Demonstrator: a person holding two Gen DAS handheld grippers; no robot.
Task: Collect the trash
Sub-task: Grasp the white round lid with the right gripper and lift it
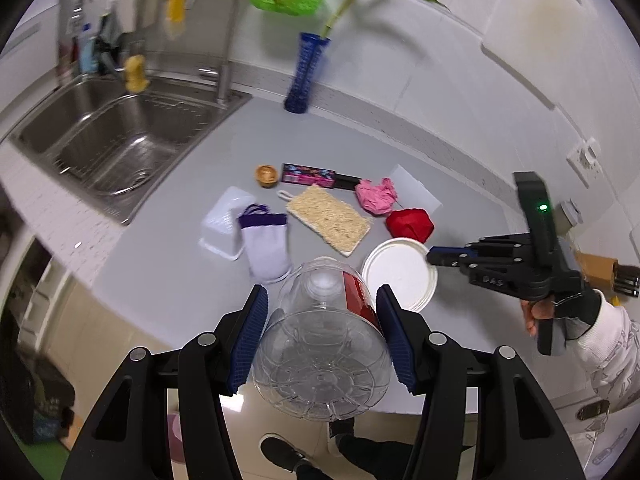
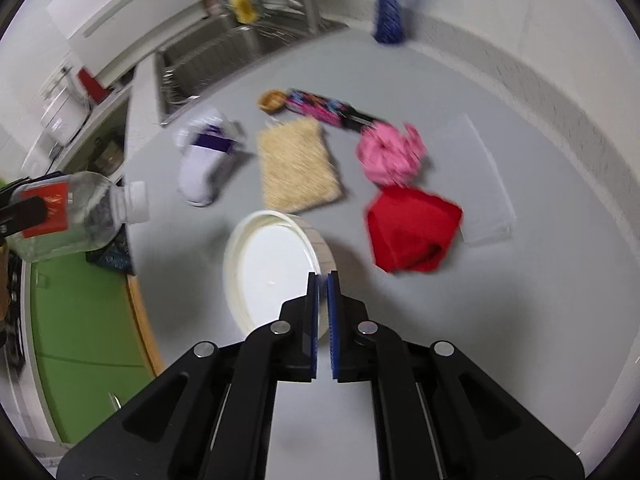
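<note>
My left gripper (image 1: 322, 289) is shut on a clear plastic bottle (image 1: 320, 340) with a red label, held off the grey counter, base toward the camera. The right wrist view shows the same bottle (image 2: 76, 212) at the left edge, white cap on. My right gripper (image 2: 322, 278) is shut on the rim of a round white lid (image 2: 272, 264). In the left wrist view the right gripper (image 1: 432, 256) meets that white lid (image 1: 400, 276) at its right edge. A pink paper wad (image 2: 390, 152) and a red wad (image 2: 412, 232) lie just beyond the lid.
On the counter lie a loofah pad (image 1: 328, 220), a white sock with a purple cuff (image 1: 266, 240), a clear plastic tub (image 1: 224, 220), a pink-and-black wrapper (image 1: 308, 174), a small brown cup (image 1: 267, 175) and a clear sheet (image 2: 476, 184). A steel sink (image 1: 100, 148) is at the left, a blue vase (image 1: 306, 72) behind.
</note>
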